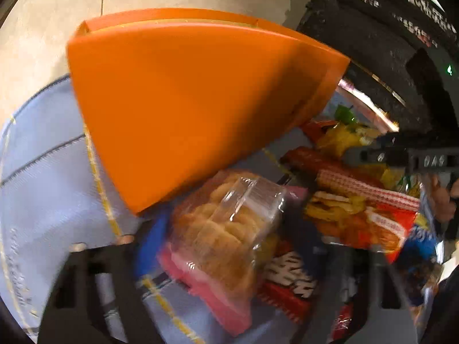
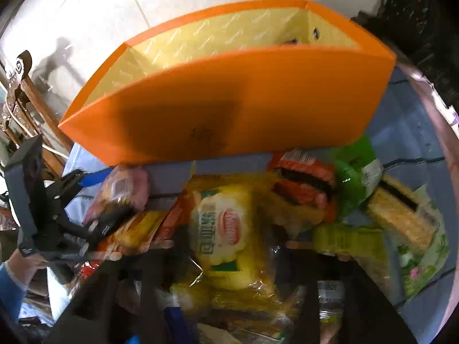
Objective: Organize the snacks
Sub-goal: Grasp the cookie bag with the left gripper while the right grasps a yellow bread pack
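Note:
An open orange box (image 1: 183,91) with a yellow lining (image 2: 229,34) stands at the far side of a heap of snack packs. In the left wrist view my left gripper (image 1: 229,243) straddles a clear pack of golden pastries (image 1: 226,229) on a pink wrapper, and a gap shows at each side. My right gripper (image 2: 229,243) points down into the heap. Its fingertips (image 2: 167,243) pinch the crinkled wrapper of a yellow snack pack (image 2: 223,229). From the left view the right gripper (image 1: 348,154) sits over yellow and red packs. The left gripper (image 2: 120,235) shows at the left in the right wrist view.
The snacks lie on a blue cloth (image 1: 51,195) over a round table with a pink rim (image 2: 447,154). A green pack (image 2: 355,172), a cracker pack (image 2: 401,215) and a red crisp bag (image 1: 373,223) crowd around. A black tyre-like object (image 1: 387,43) stands behind. A wooden chair (image 2: 25,86) is at the left.

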Demonstrator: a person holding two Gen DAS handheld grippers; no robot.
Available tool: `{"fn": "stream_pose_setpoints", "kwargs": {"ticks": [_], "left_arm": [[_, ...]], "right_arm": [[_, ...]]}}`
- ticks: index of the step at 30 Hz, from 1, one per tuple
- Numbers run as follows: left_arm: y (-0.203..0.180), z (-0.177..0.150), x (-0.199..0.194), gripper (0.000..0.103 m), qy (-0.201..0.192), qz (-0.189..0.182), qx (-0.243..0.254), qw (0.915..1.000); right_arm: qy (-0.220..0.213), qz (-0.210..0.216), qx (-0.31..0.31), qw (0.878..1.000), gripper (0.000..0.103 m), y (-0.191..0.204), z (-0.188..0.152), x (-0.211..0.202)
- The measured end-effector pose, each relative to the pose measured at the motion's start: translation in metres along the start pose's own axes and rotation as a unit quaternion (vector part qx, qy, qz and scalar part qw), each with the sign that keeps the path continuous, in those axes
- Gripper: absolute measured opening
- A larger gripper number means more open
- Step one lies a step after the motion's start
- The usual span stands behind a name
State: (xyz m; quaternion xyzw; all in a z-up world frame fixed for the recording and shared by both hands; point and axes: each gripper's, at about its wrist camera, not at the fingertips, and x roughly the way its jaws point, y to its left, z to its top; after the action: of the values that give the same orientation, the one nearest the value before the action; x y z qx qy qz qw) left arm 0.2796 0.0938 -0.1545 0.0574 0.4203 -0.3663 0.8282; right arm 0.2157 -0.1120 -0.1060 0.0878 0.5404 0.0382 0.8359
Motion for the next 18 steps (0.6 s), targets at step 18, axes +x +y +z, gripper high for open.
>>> {"fn": "stream_pose_setpoints", "kwargs": {"ticks": [18], "left_arm": [[-0.039,0.027,-0.124,0.049,-0.091,-0.012,-0.023,0.9955]], "right_arm": [[-0.132,-0.011,-0.034,0.991,0.034,0.008,0.012,-0.123]]}}
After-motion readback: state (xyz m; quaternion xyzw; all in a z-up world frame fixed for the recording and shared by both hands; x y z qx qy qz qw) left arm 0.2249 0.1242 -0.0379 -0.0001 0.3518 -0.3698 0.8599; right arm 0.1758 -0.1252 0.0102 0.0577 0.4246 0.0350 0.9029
